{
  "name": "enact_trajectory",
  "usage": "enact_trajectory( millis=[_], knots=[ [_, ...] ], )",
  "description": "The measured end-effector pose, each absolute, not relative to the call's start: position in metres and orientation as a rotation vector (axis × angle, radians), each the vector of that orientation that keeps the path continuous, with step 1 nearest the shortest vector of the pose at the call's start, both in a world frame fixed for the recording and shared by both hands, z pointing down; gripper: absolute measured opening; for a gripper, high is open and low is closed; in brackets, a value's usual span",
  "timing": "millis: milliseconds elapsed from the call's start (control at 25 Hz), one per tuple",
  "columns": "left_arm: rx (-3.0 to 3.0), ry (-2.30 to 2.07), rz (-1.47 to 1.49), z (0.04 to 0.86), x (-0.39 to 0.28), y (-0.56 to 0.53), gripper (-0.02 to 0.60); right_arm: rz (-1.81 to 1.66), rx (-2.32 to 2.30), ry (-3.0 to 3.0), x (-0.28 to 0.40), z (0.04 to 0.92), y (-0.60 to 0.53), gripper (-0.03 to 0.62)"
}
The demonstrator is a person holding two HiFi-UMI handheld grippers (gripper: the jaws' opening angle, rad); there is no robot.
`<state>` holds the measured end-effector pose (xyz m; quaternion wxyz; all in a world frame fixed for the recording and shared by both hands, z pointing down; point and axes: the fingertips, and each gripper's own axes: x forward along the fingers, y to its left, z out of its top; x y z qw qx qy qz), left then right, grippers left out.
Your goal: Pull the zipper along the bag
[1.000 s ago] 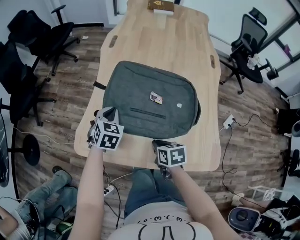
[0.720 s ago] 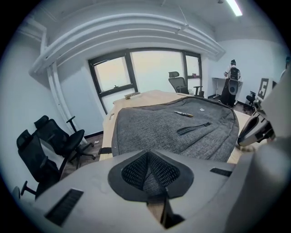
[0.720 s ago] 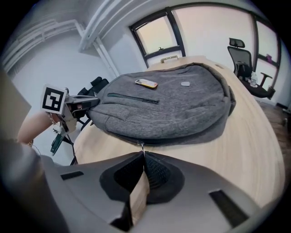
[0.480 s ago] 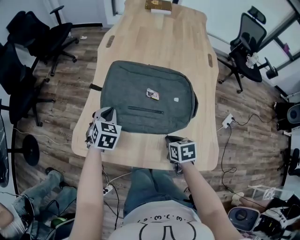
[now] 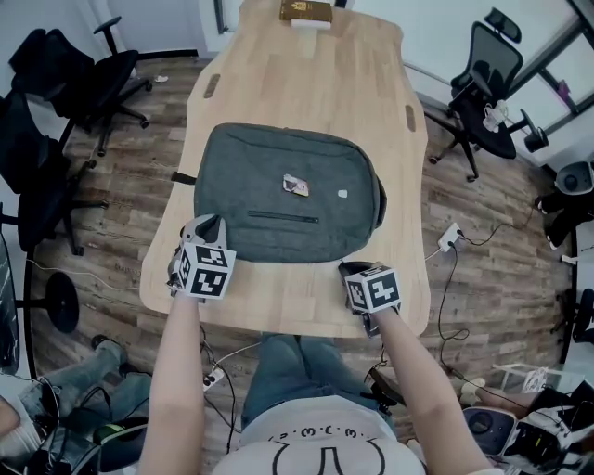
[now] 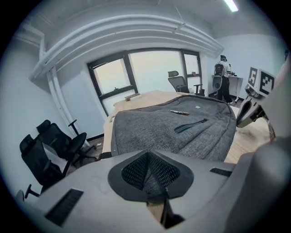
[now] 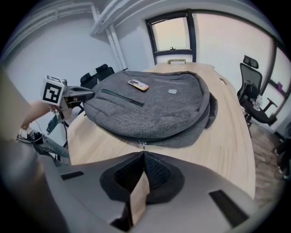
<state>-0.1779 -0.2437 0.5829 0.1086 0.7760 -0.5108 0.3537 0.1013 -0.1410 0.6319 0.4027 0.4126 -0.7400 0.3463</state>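
A grey backpack (image 5: 278, 195) lies flat in the middle of the wooden table (image 5: 306, 83). My left gripper (image 5: 213, 225) is at the bag's near left corner, shut with grey bag fabric (image 6: 150, 170) pinched between its pads. Along the bag's near edge, towards the right corner, my right gripper (image 5: 354, 270) is shut. In the right gripper view a small metal zipper pull (image 7: 142, 145) sits right at the closed jaw tips, in front of the bag (image 7: 154, 109). The zipper track runs along the bag's rim.
A small orange-and-white tag (image 5: 296, 186) and a front pocket zipper (image 5: 283, 218) are on top of the bag. A box (image 5: 304, 11) sits at the table's far end. Office chairs (image 5: 56, 83) (image 5: 487, 93) flank the table. Cables and a socket strip (image 5: 451, 239) lie on the floor.
My right gripper has slid to the right along the bag's near edge, from the middle towards the right corner. The left gripper has stayed at the left corner.
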Motion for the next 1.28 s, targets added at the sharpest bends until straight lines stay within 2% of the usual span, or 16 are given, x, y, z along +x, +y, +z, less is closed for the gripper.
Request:
enact_trajectory(
  millis=[200,240,360,480,640,760,920,1080,1280],
  knots=[
    [2.228,-1.478,0.904,0.564,-0.164,-0.232,0.026,0.992,0.985,-1.924,0.08,0.627,-0.126,0.054],
    [2.265,-1.435,0.902,0.559,-0.153,-0.226,0.046,1.001,0.956,-1.936,0.075,0.628,-0.122,0.054],
    [2.468,-1.201,1.005,0.554,-0.108,-0.197,0.161,0.979,0.877,-1.954,0.059,0.63,-0.111,0.054],
    [2.63,-0.882,1.255,0.568,-0.067,-0.161,0.189,1.029,0.836,-1.964,0.049,0.63,-0.107,0.054],
    [2.711,-0.582,1.477,0.595,-0.034,-0.131,0.192,1.162,0.81,-1.985,0.04,0.626,-0.102,0.054],
    [2.737,-0.554,1.607,0.611,-0.027,-0.131,0.192,1.195,0.81,-1.994,0.039,0.623,-0.101,0.054],
    [2.785,-0.508,1.743,0.617,-0.027,-0.134,0.157,1.196,0.809,-1.998,0.041,0.622,-0.102,0.052],
    [2.768,-0.443,1.75,0.62,-0.029,-0.136,0.124,1.096,0.815,-1.98,0.045,0.625,-0.101,0.052],
    [2.786,-0.422,1.712,0.619,-0.03,-0.133,0.117,0.968,0.803,-1.953,0.053,0.623,-0.1,0.052]
  ],
)
